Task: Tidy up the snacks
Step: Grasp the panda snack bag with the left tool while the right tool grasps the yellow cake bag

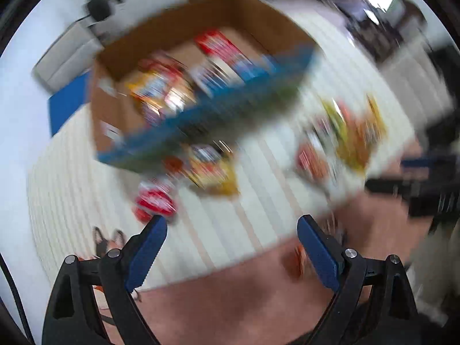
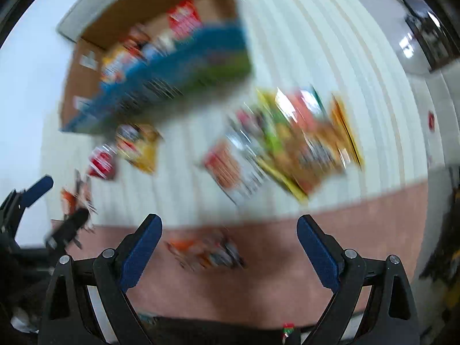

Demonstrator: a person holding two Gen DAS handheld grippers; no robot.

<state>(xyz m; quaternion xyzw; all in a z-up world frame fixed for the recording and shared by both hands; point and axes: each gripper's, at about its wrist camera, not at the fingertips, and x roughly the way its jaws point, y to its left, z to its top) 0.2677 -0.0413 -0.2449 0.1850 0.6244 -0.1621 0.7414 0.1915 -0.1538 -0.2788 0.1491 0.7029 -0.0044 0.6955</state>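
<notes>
Both grippers, left gripper (image 1: 231, 225) and right gripper (image 2: 227, 224), hover spread wide and empty. Loose snack packets (image 2: 302, 143) lie blurred on the striped mat near the cardboard box (image 1: 115, 109); probably light, crinkly, best pinched at an edge.

Probably a home or office room, heavily blurred: a striped cloth (image 1: 215, 230) covers the tabletop, a cardboard box (image 1: 115, 109) of snack packets stands on it, white walls behind the box.
</notes>
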